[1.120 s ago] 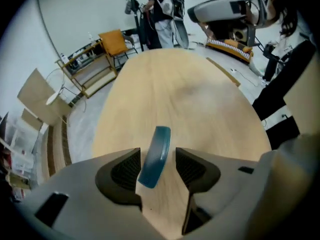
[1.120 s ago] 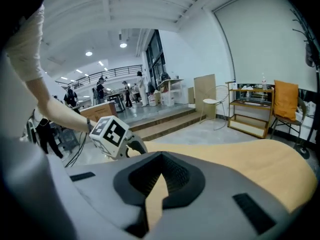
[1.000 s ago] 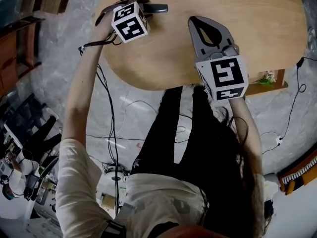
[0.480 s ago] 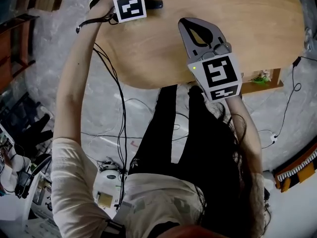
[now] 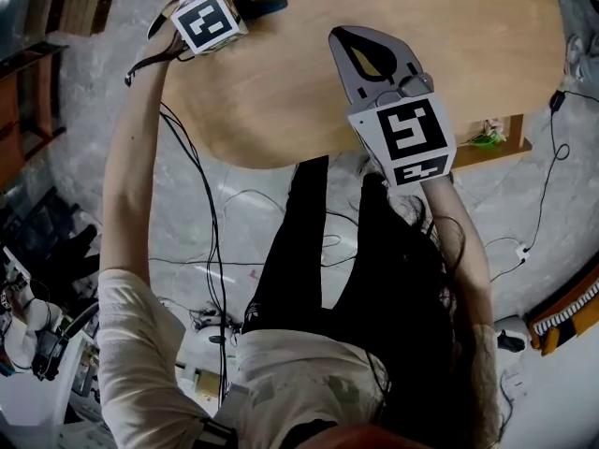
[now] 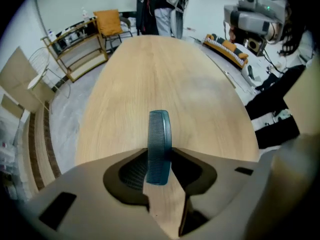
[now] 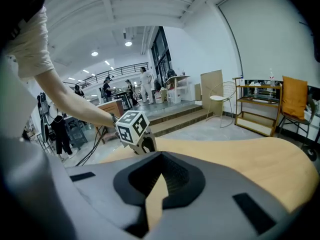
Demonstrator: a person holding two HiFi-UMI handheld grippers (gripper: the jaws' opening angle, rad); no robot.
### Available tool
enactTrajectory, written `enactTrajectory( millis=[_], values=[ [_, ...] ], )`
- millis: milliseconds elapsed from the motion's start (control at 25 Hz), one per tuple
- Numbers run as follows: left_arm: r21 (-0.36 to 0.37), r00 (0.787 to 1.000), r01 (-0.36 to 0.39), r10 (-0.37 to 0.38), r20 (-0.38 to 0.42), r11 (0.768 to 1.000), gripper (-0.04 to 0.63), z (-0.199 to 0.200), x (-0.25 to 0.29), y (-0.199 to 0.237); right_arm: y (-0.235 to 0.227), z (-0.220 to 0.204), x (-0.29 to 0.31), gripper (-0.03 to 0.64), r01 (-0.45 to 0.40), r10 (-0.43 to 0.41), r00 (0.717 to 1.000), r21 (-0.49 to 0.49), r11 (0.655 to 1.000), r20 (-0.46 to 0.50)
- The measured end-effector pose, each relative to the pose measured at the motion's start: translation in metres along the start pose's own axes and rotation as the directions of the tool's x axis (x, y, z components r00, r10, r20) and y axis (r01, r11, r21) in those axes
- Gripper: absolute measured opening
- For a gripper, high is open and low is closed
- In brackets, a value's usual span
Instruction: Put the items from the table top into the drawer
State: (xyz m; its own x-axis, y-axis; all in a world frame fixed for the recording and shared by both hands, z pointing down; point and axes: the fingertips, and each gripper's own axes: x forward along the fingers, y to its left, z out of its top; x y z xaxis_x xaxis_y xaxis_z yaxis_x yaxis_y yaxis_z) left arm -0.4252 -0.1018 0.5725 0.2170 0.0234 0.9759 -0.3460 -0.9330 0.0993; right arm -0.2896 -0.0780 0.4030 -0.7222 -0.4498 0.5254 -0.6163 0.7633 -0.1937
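Your left gripper's (image 5: 245,6) jaws have just been closing and now pinch the comb (image 6: 160,129) at eleven o'clock on the tabletop (image 5: 468,54). It looks light, stiff and slick, so hold mid-spine. Your right gripper (image 5: 339,36) is clenched and empty.

No words or numbers legible; cubes (image 5: 208,19) on left gripper (image 6: 160,154) and right gripper (image 7: 161,155) bear only square markers

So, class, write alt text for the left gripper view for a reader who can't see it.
The left gripper, whose jaws have just been closing, grips a teal comb on edge between them above a pale oval wooden table. Beyond stand wooden shelves, an orange-draped chair and people.
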Motion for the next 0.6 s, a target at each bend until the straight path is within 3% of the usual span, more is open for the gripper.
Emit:
enactTrajectory(
  millis=[80, 160, 240, 320, 400, 480, 600],
  values=[
    [-0.06, 0.994, -0.031, 0.037, 0.102, 0.998, 0.152, 0.025, -0.01, 0.001, -0.008, 0.0, -0.009, 0.005, 0.018, -0.018, 1.0, 0.019, 1.0, 0.02],
    [-0.11, 0.967, -0.053, 0.078, 0.241, 0.992, 0.152, 0.065, -0.029, -0.004, -0.016, 0.0, -0.022, 0.005, 0.04, -0.041, 0.998, 0.045, 0.998, 0.041],
    [-0.174, 0.909, -0.057, 0.123, 0.397, 0.983, 0.152, 0.11, -0.056, -0.017, -0.023, 0.003, -0.041, 0.005, 0.063, -0.068, 0.995, 0.076, 0.995, 0.067],
    [-0.239, 0.829, -0.06, 0.182, 0.529, 0.969, 0.152, 0.154, -0.086, -0.037, -0.031, 0.008, -0.067, 0.005, 0.094, -0.105, 0.989, 0.104, 0.99, 0.102],
    [-0.279, 0.755, -0.078, 0.24, 0.61, 0.957, 0.153, 0.195, -0.108, -0.065, -0.042, 0.015, -0.099, 0.005, 0.134, -0.153, 0.977, 0.136, 0.982, 0.146],
    [-0.302, 0.701, -0.092, 0.277, 0.657, 0.949, 0.153, 0.236, -0.119, -0.1, -0.057, 0.02, -0.137, 0.005, 0.171, -0.203, 0.96, 0.174, 0.97, 0.194],
    [-0.352, 0.642, -0.079, 0.318, 0.698, 0.933, 0.152, 0.282, -0.131, -0.138, -0.077, 0.021, -0.183, 0.005, 0.208, -0.26, 0.937, 0.223, 0.952, 0.235]
  ],
)
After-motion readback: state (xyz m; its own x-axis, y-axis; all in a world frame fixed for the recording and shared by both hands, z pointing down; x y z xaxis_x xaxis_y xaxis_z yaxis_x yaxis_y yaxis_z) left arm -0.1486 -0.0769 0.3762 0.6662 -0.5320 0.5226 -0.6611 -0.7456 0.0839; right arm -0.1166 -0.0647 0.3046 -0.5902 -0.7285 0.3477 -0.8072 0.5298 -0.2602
